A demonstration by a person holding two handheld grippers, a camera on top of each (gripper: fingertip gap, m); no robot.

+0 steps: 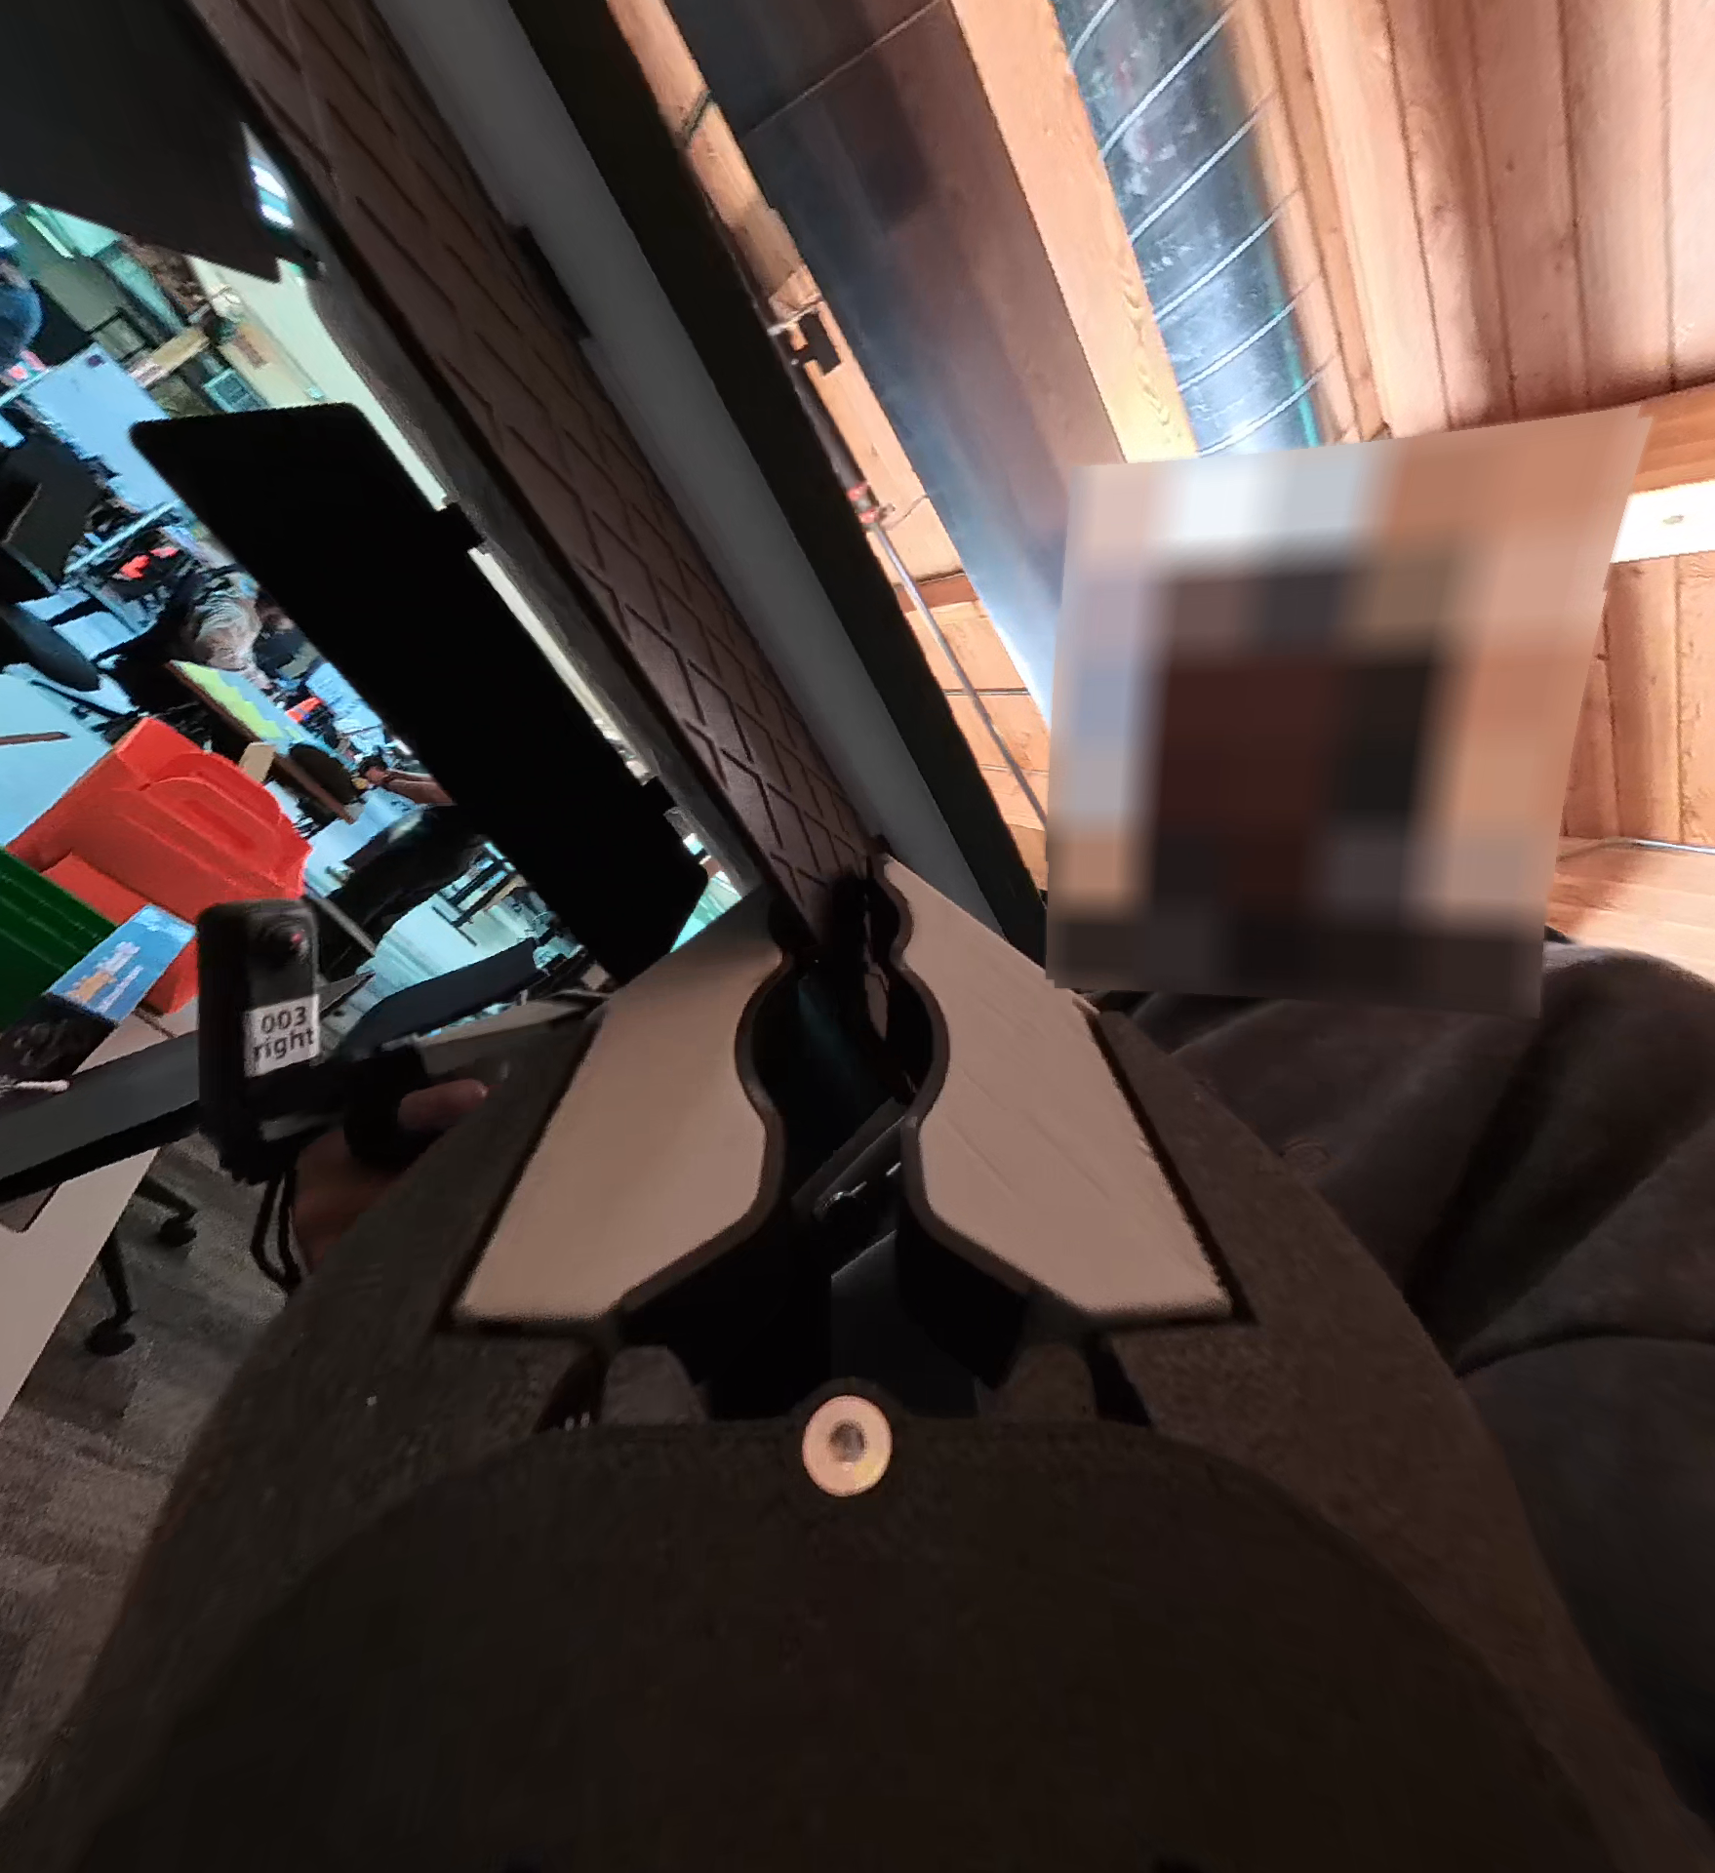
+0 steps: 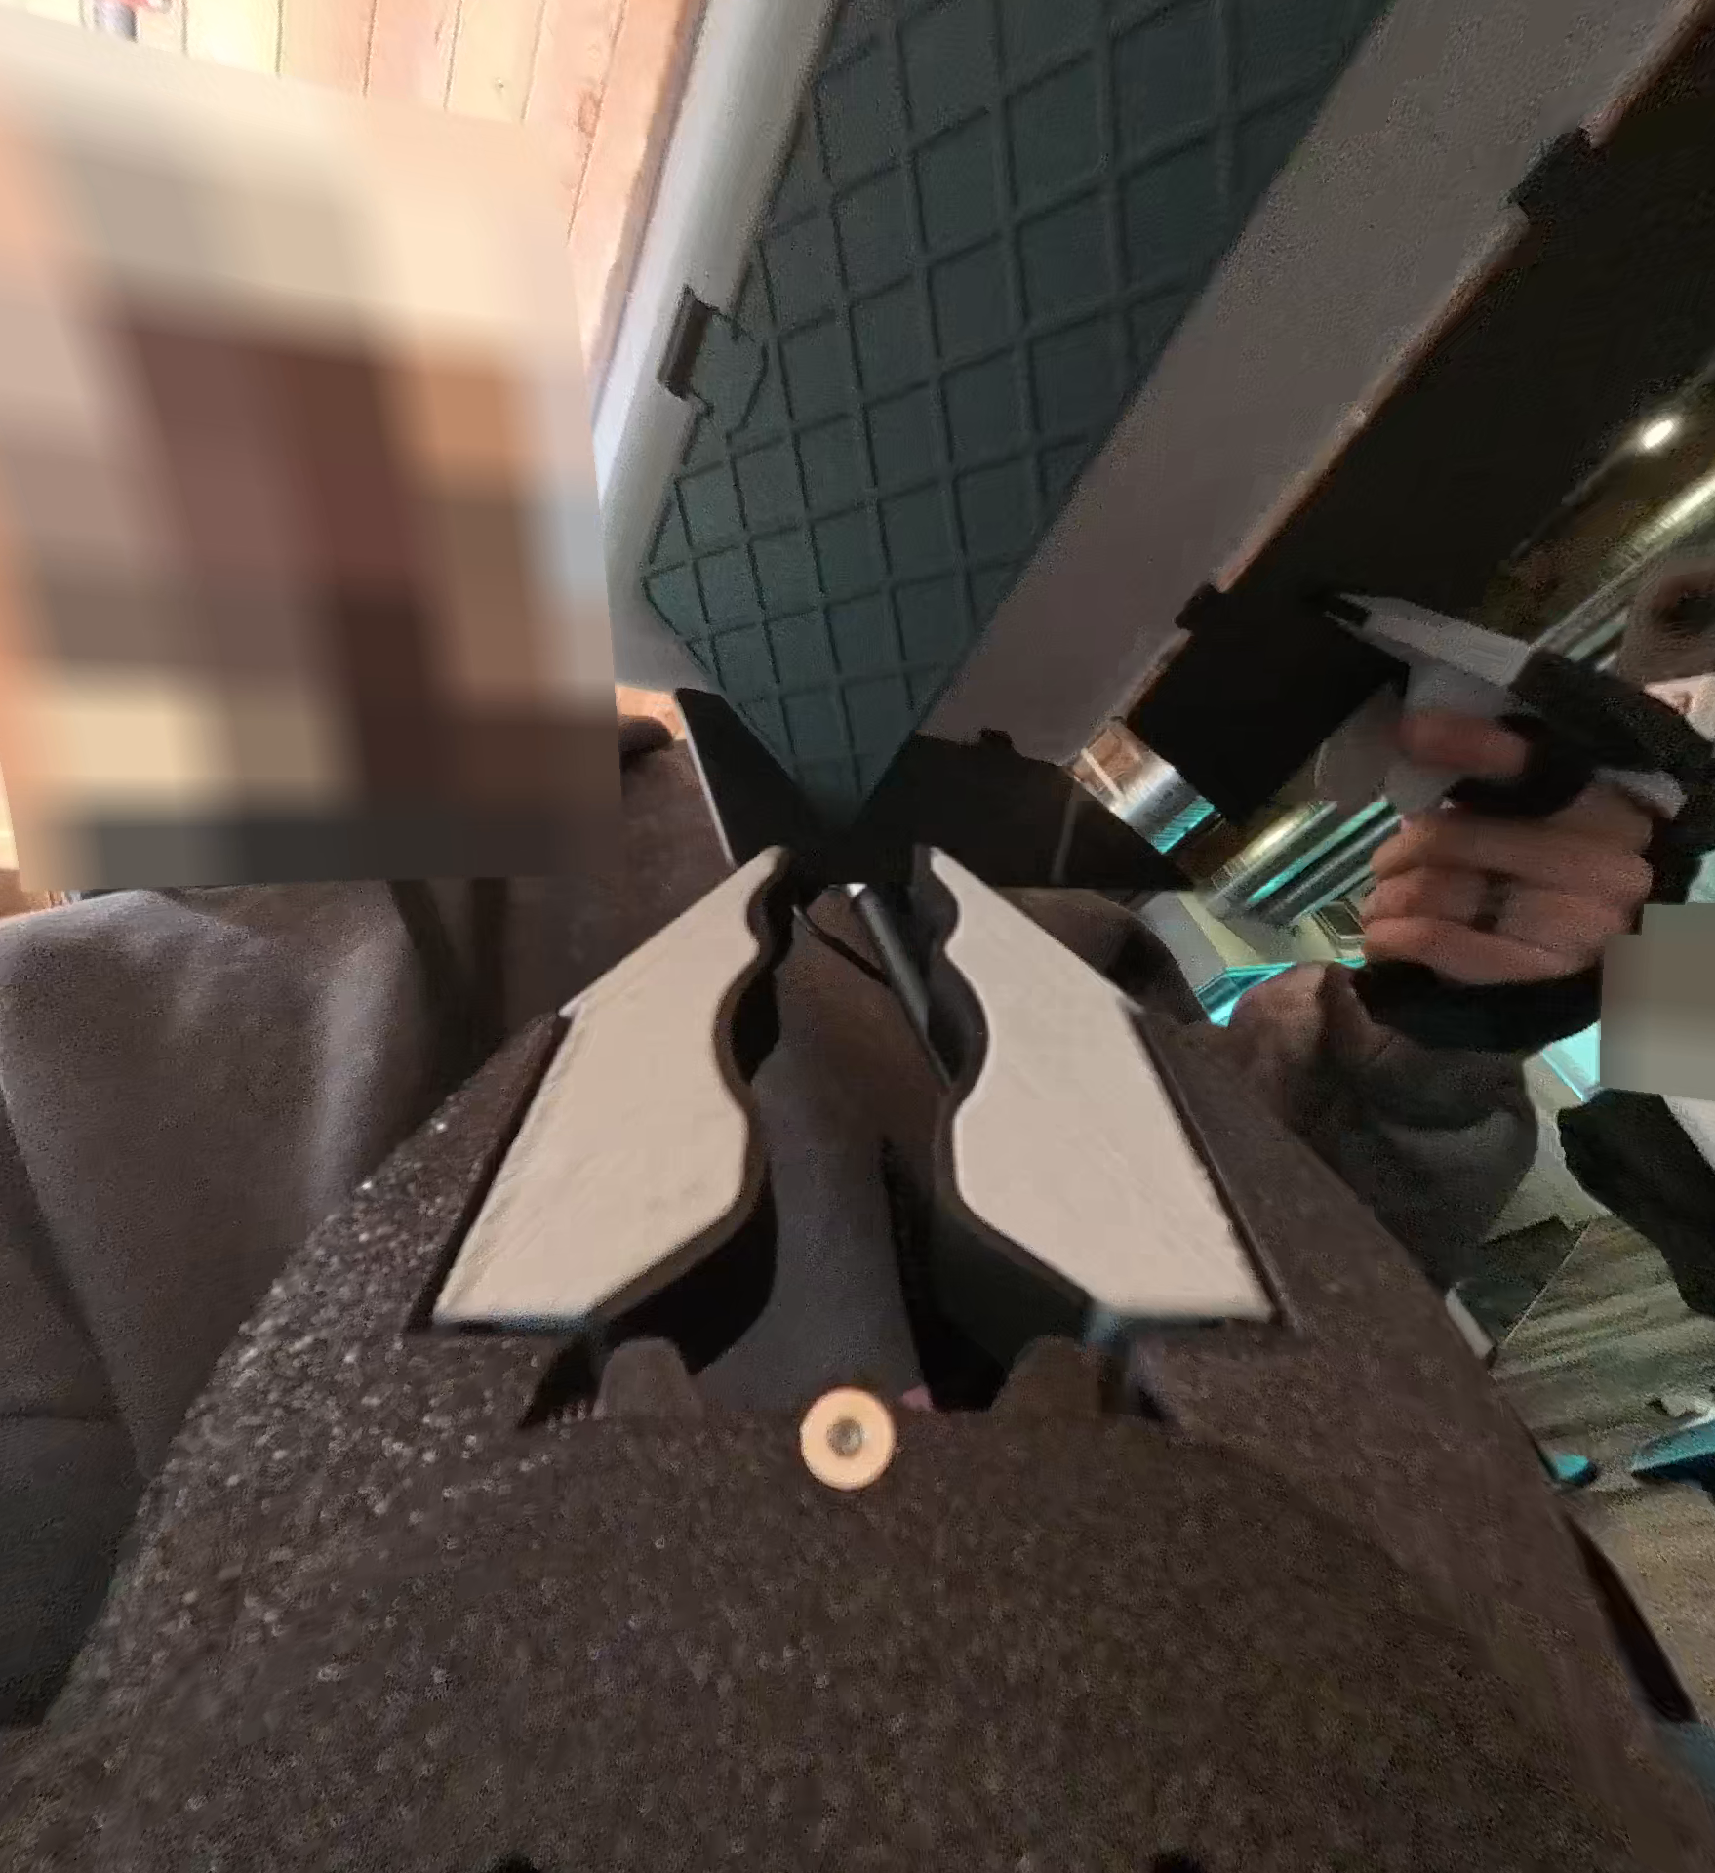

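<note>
Noting the held item first: a large flat panel with a dark diamond-embossed face and a pale grey border [image 1: 630, 568]. In the left wrist view its long axis runs on a diagonal from the upper left down to the left claw [image 1: 838, 907], where its lower end stops right at the fingertips. The tips sit nearly together there, with the panel's end between them.

The right wrist view shows the same panel [image 2: 914, 405] tilted, with one corner pointing straight down at the right claw [image 2: 853, 867]. The fingers are a narrow gap apart. The corner meets a dark shape just above the tips, so I cannot tell whether they pinch anything. A thin dark rod [image 2: 899, 973] slants through the gap, and its ends are hidden.

Farther right in this view, the left claw [image 2: 1380, 649], held by a hand in a black fingerless glove [image 2: 1502, 872], is pressed onto a black section of the panel's edge.

In the left wrist view the black camera body with a white sticker [image 1: 255, 1014] on the right gripper is low on the left. A gloved hand [image 1: 407, 1105] is beside it, and that claw itself is out of sight.

- Surroundings: dark grey sweater fabric [image 1: 1441, 1216], wood plank surface [image 1: 1492, 203], orange plastic bins [image 1: 174, 811], black rectangular board [image 1: 407, 659].
- The upper end of the panel is cut off by the frame.
- The right wrist view is motion-blurred.
</note>
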